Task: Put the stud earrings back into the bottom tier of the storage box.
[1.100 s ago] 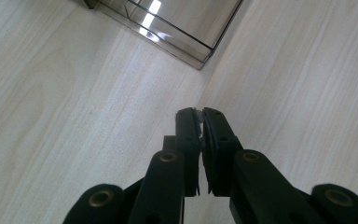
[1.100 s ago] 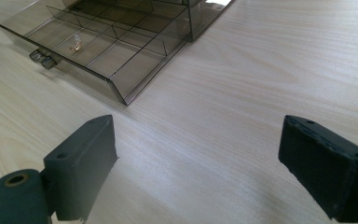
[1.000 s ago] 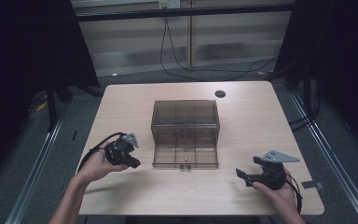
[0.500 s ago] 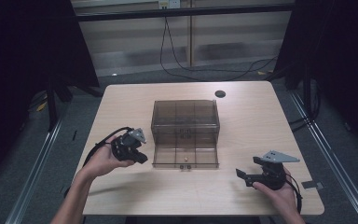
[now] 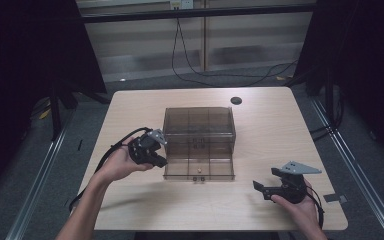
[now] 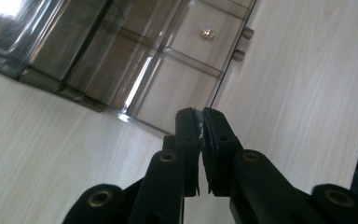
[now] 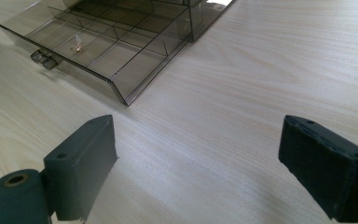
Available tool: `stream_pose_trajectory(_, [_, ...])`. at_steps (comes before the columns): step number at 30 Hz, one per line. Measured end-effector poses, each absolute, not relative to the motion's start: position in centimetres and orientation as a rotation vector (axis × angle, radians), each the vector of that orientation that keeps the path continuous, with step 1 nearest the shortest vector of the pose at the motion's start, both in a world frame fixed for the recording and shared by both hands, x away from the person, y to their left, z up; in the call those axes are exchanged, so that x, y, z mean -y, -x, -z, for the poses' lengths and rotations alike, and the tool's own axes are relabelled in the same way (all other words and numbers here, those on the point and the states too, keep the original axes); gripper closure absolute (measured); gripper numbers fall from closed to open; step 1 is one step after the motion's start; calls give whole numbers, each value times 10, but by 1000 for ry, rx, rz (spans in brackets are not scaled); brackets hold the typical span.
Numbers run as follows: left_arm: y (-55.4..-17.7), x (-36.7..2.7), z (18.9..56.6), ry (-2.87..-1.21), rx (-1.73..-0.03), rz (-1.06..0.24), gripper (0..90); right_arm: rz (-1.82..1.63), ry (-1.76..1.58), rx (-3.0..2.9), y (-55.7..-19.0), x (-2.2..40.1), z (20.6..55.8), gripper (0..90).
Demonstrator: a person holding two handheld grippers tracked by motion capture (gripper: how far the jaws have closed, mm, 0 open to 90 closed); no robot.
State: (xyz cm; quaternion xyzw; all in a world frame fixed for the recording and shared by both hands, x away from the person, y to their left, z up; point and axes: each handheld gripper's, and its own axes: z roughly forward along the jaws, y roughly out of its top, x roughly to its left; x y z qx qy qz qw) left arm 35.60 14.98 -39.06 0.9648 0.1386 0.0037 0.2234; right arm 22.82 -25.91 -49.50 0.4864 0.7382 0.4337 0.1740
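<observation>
Drawer box [image 5: 199, 127] mid-bench [image 5: 270, 130], its drawer [image 5: 200, 167] pulled out toward person, small disc [image 5: 236, 100] behind-right of box

Left gripper [image 5: 156, 159], jaws closed, points toward three o'clock; right gripper [image 5: 262, 188], jaws wide apart, points toward nine o'clock.

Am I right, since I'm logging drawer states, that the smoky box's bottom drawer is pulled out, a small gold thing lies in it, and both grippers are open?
Not quite. The drawer is out with the gold thing in it, and the right gripper is open, but the left gripper is shut on nothing, as the left gripper view shows.
</observation>
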Motion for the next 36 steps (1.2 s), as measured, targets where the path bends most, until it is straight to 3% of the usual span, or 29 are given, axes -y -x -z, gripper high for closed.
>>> stream_pose_trajectory(23, [-369, -85, 407, -2753, -250, 109, 855, -1235, -1390, -2093, -229, 262, 498, 105])
stream_pose_trajectory(36, [-372, -45, 419, -2853, -170, 80, 853, -1250, -1379, -2105, -230, 261, 497, 106])
